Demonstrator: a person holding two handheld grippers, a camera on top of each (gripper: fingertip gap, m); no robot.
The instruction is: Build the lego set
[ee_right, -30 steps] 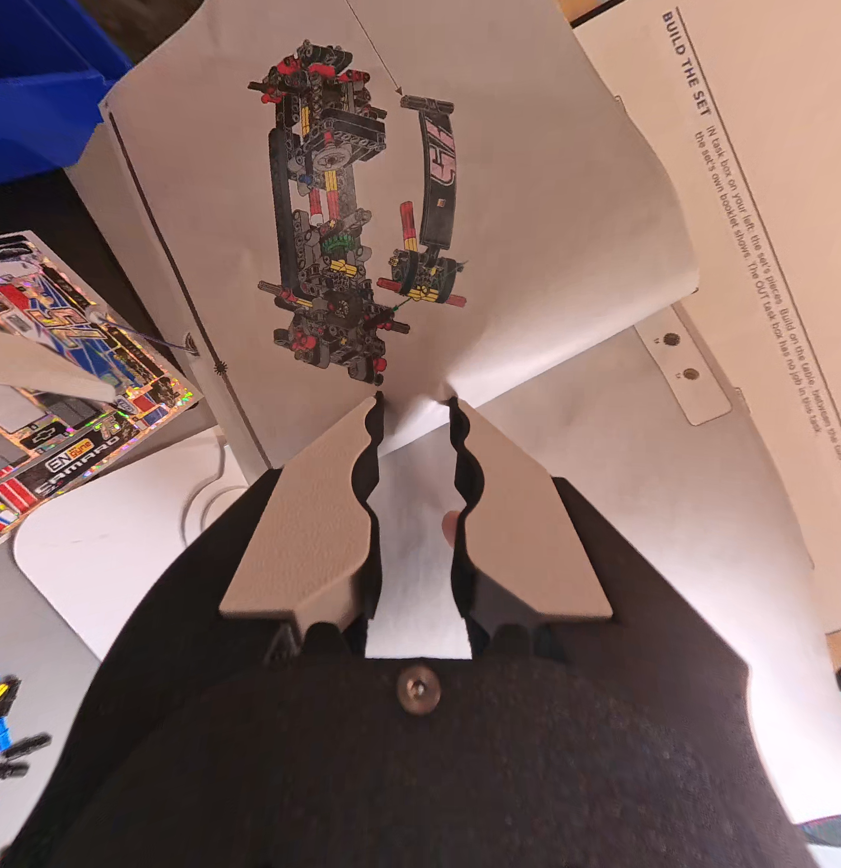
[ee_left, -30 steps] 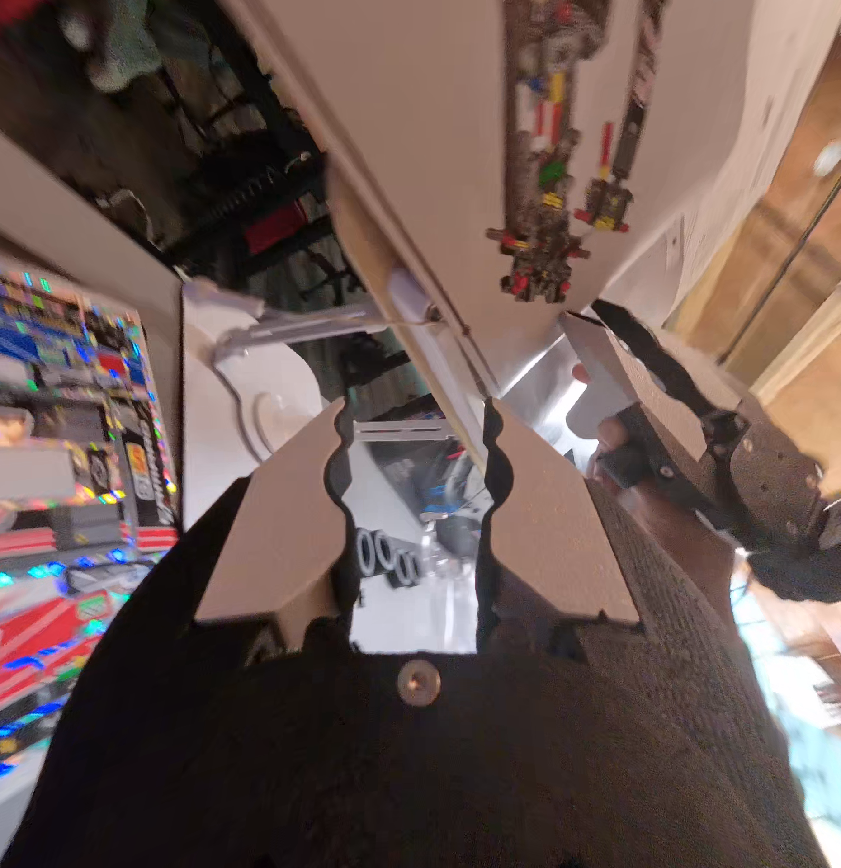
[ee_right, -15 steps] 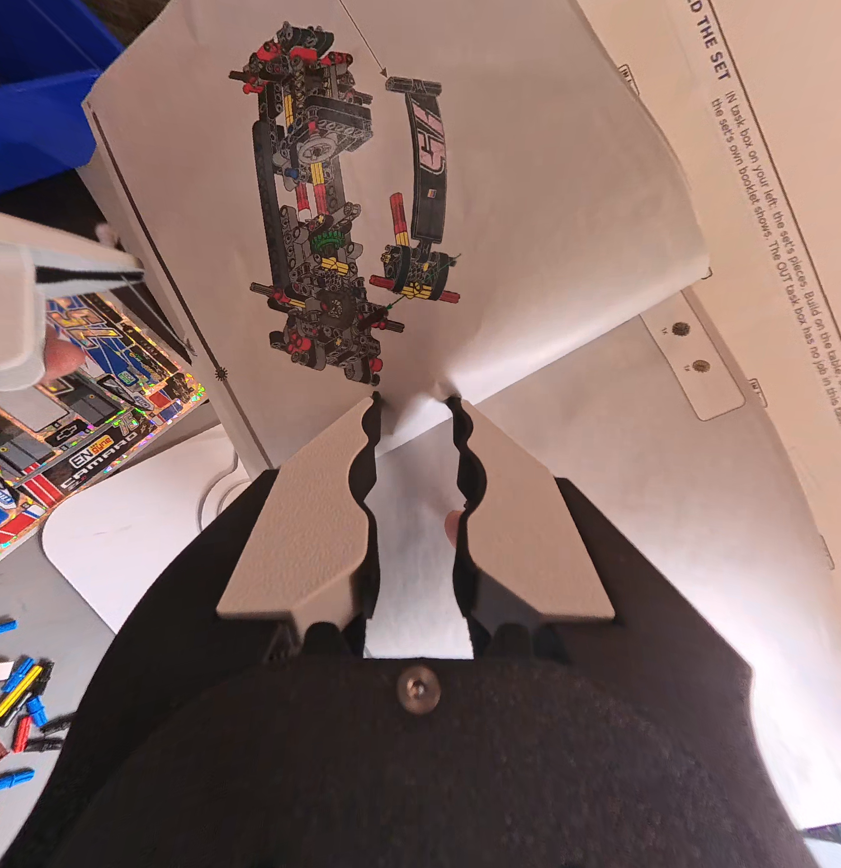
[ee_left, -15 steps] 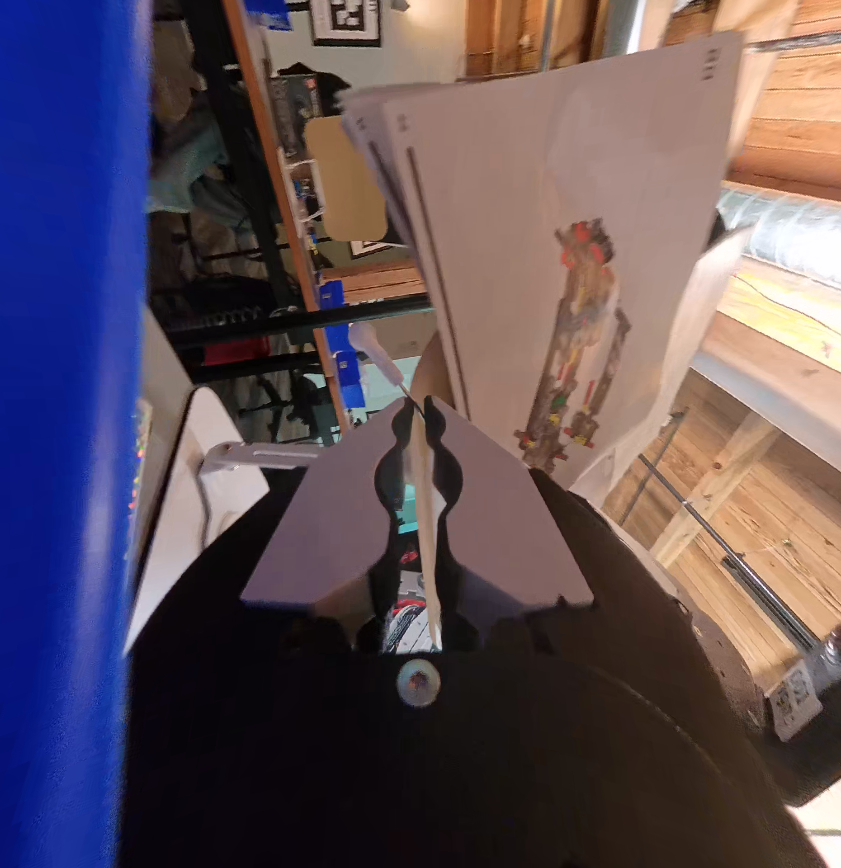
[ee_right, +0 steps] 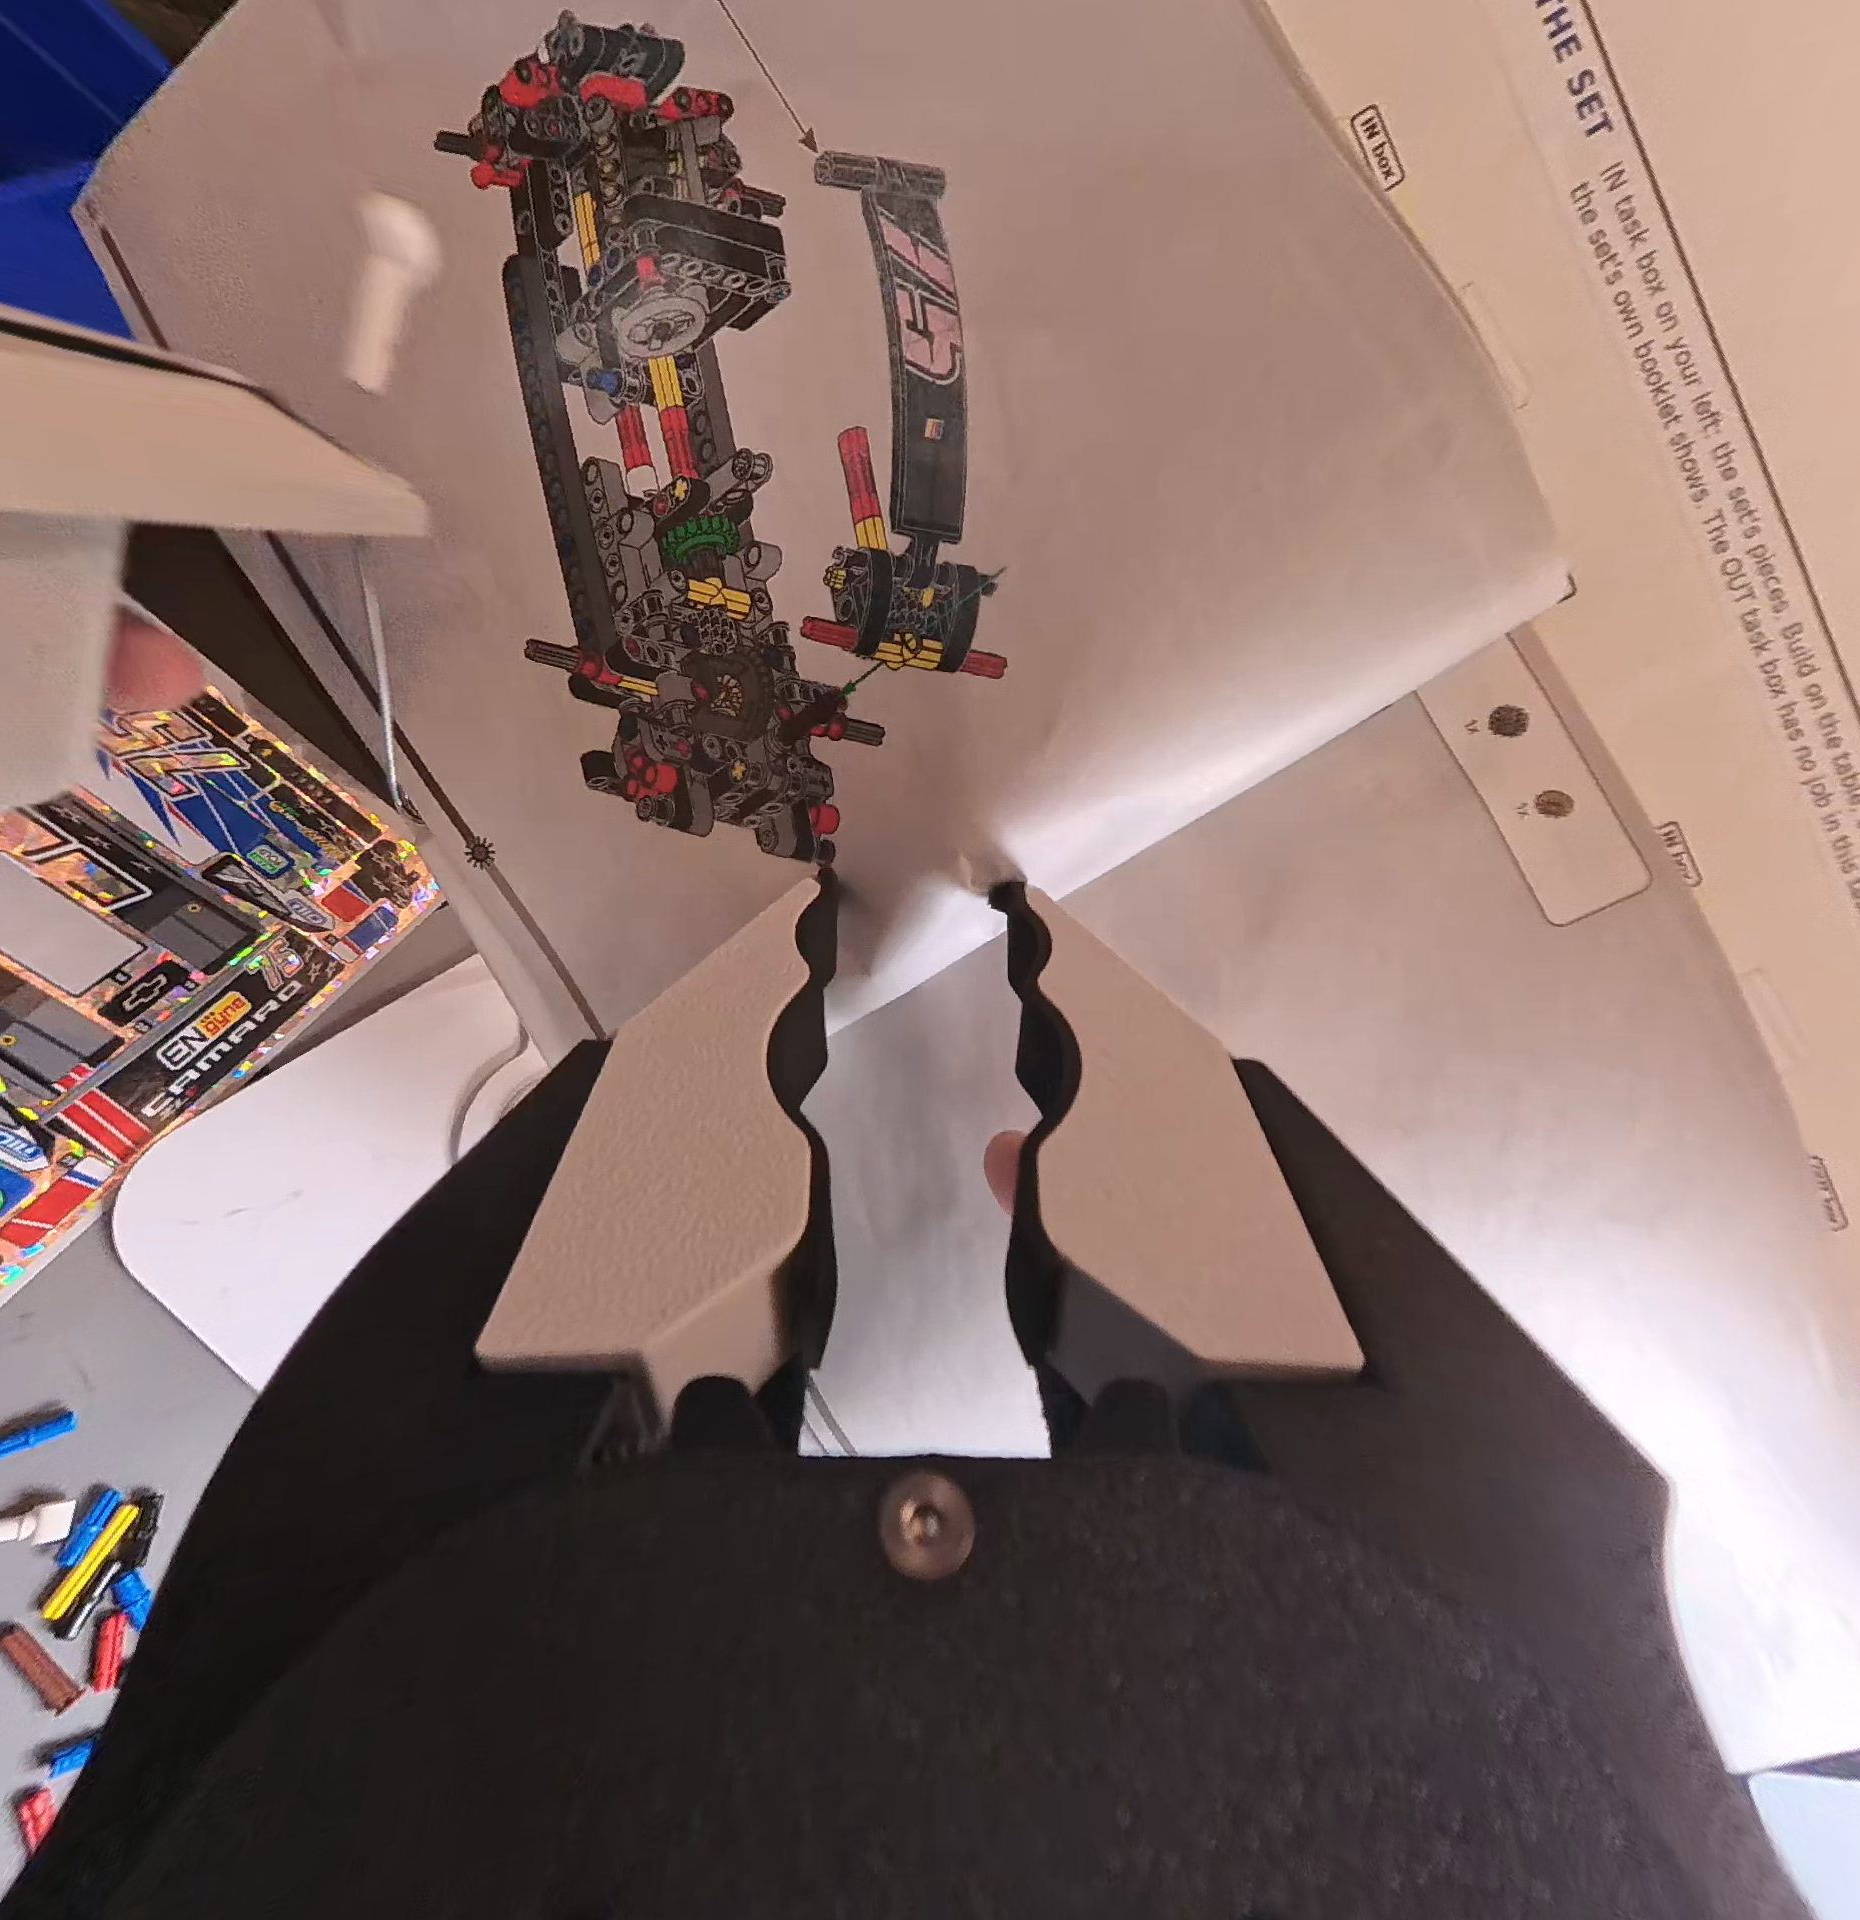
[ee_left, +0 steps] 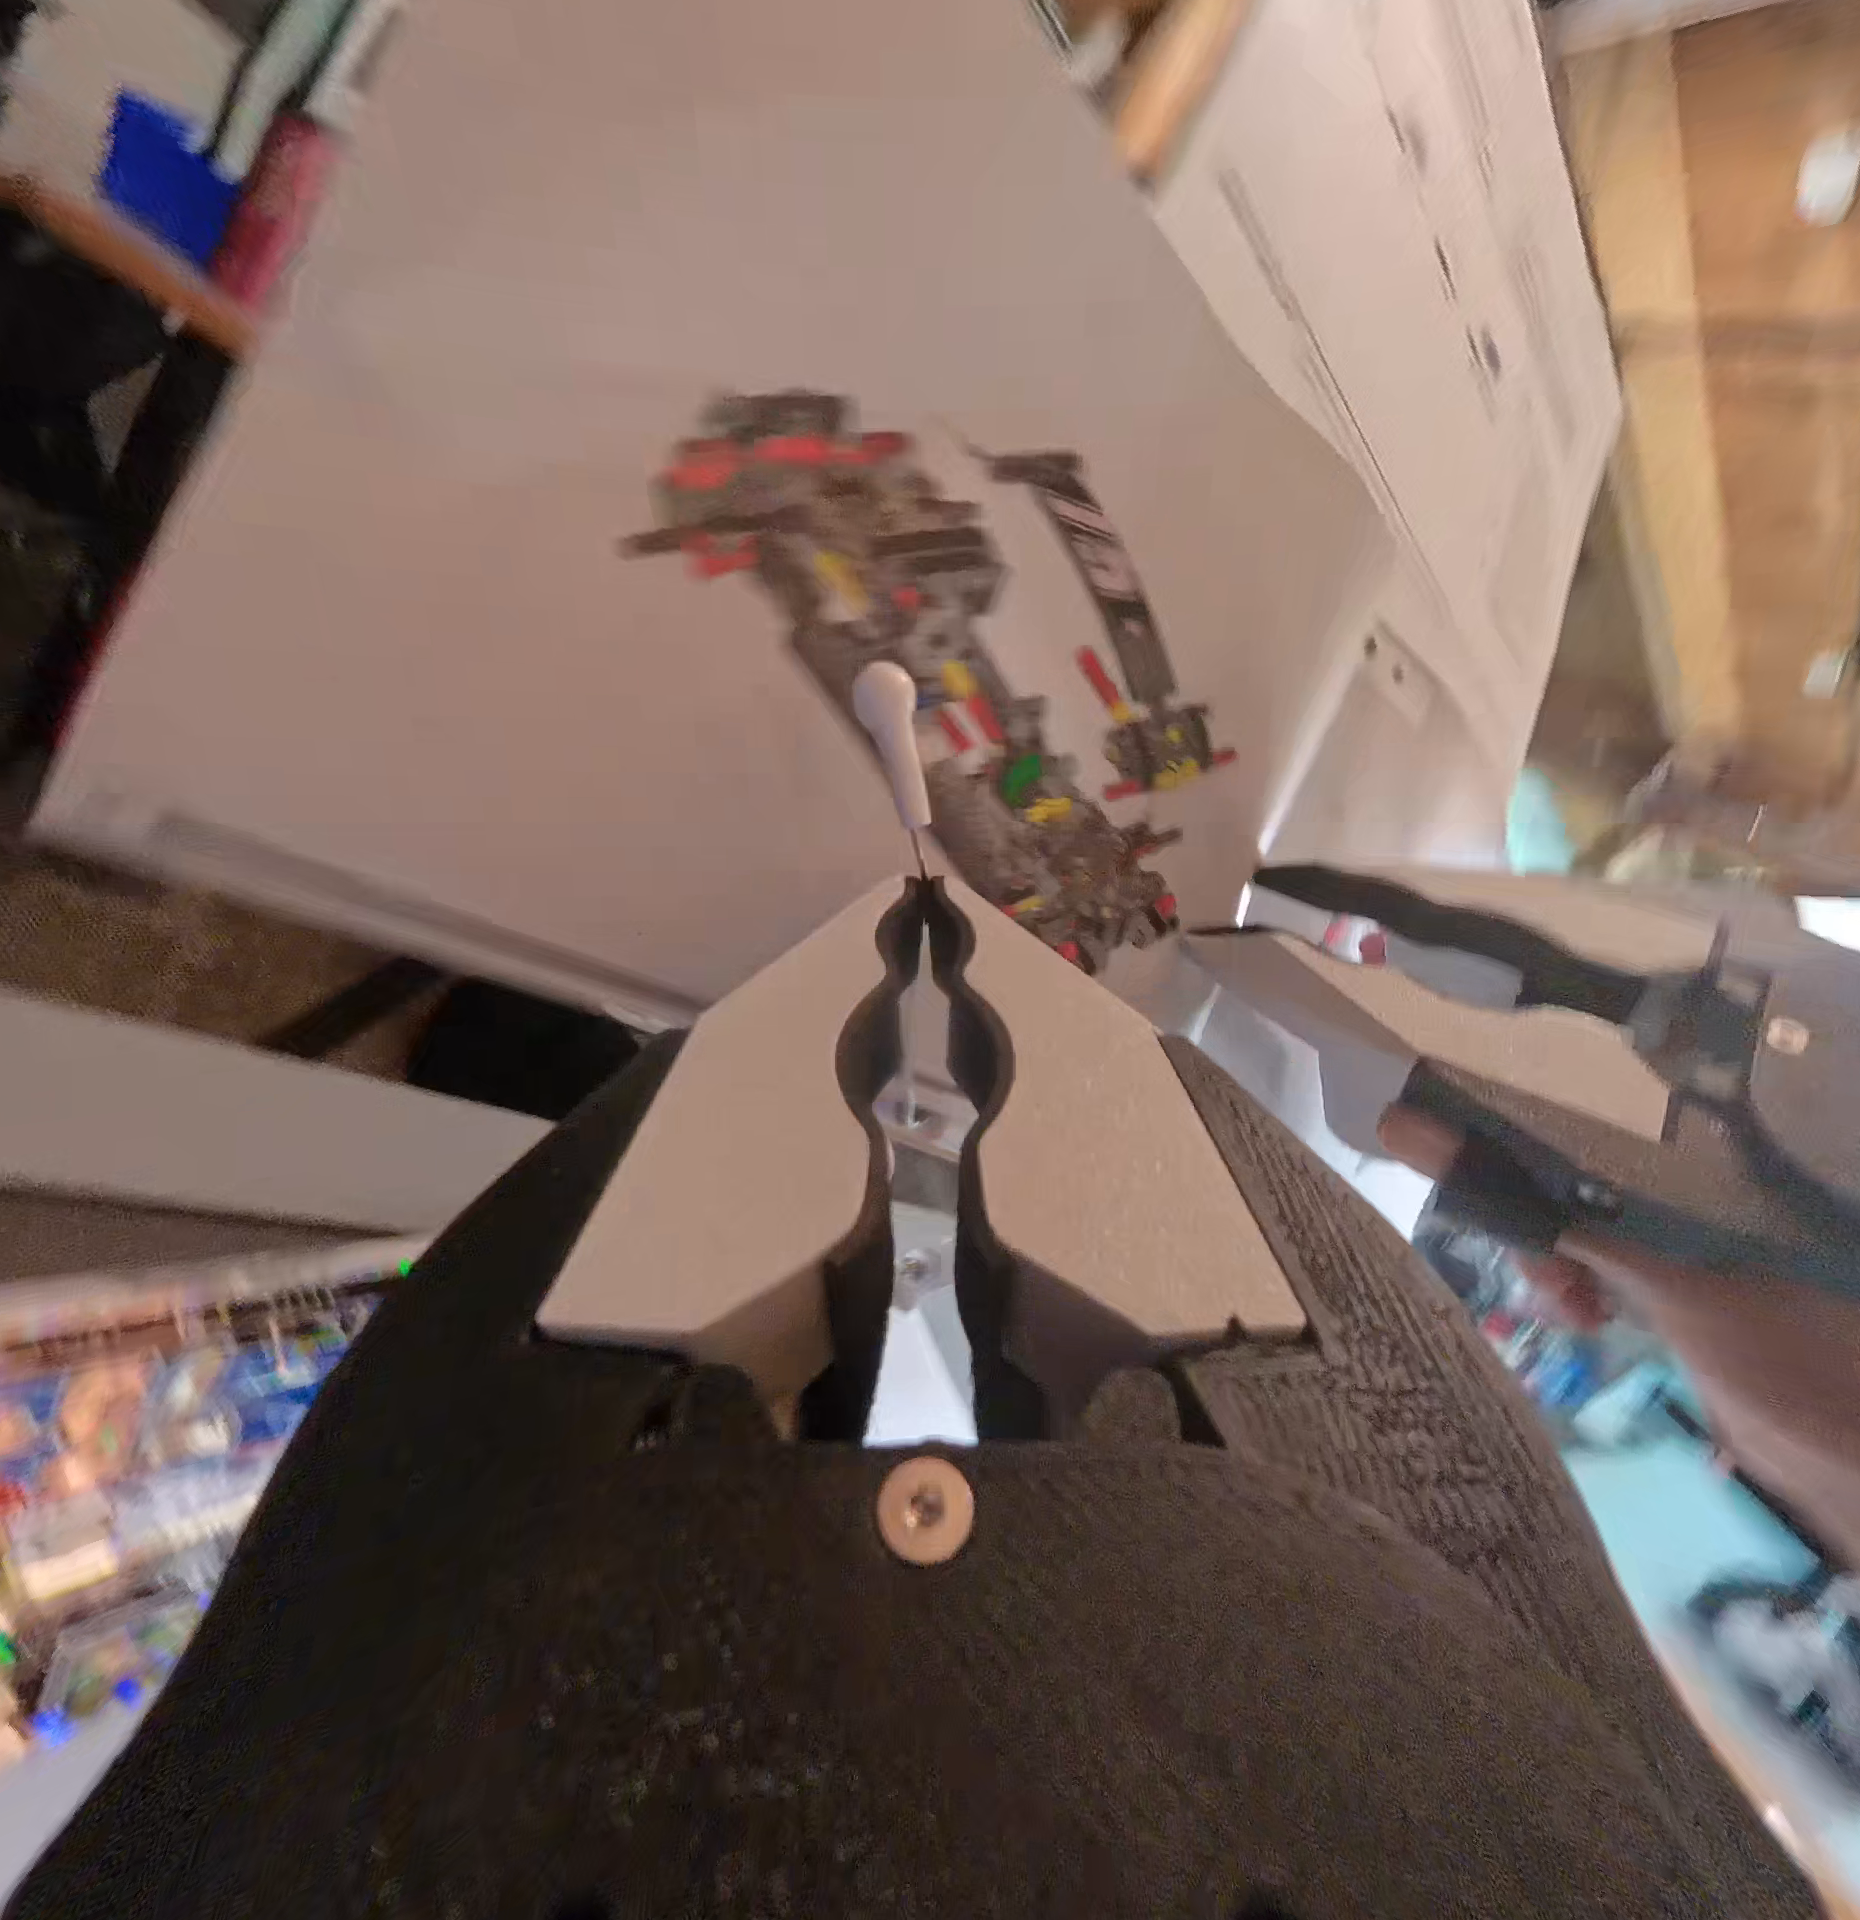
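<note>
The instruction booklet [ee_right: 1165,436] lies open, and its page shows a drawing of a car chassis. My right gripper [ee_right: 910,894] is shut on the bunched lower edge of that page and holds it lifted. My left gripper [ee_left: 921,888] is shut on a thin needle tool with a white handle [ee_left: 890,727], which sticks out toward the drawing. In the right wrist view the left gripper [ee_right: 178,457] is at the upper left, with the blurred tool handle [ee_right: 386,281] over the page. The right gripper also shows at the right of the left wrist view [ee_left: 1425,997].
A holographic sticker sheet [ee_right: 157,935] lies left of the booklet, also seen in the left wrist view [ee_left: 95,1455]. Loose small lego pieces [ee_right: 84,1548] lie at the lower left on the grey table. A blue bin [ee_right: 43,125] stands at the top left. A printed task sheet [ee_right: 1736,416] lies on the right. The left gripper's tips are roughly 11 cm from the right gripper's.
My left gripper has swung round from facing the room to facing the booklet page, with the needle tool still in it. My right gripper has kept its hold on the page, which has come a little closer.
</note>
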